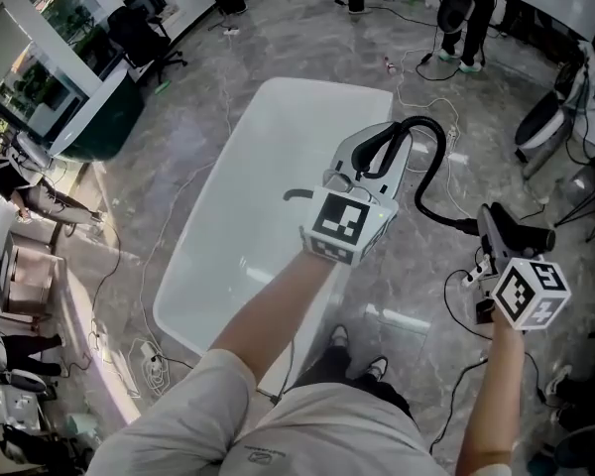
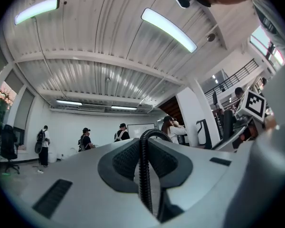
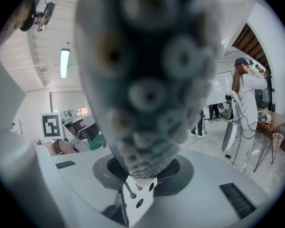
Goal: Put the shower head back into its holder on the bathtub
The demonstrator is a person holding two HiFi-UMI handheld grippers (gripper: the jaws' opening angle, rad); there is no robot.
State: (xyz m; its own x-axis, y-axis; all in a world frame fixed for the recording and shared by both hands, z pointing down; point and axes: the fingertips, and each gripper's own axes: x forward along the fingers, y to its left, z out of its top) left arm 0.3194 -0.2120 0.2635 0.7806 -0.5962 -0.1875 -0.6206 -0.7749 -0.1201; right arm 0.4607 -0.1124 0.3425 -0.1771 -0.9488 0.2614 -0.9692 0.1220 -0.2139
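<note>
In the head view a white bathtub (image 1: 240,181) lies below me on the marble floor. A small dark fitting (image 1: 297,194) juts over its basin beside my left gripper (image 1: 382,152). That gripper hovers over the tub's right rim, shut on the black ribbed hose (image 1: 431,172), which in the left gripper view runs up between the jaws as a hose loop (image 2: 143,165). The hose curves right to the black shower head (image 1: 521,236). My right gripper (image 1: 498,234) is shut on it, off the tub's right side. The shower head's nozzle face (image 3: 147,80) fills the right gripper view.
Cables (image 1: 149,350) trail over the floor left of the tub and more cable (image 1: 426,62) lies beyond it. Several people (image 1: 471,13) stand at the far end. A dark counter (image 1: 99,127) and an office chair (image 1: 144,38) stand at the left. My feet (image 1: 357,365) are by the tub's near corner.
</note>
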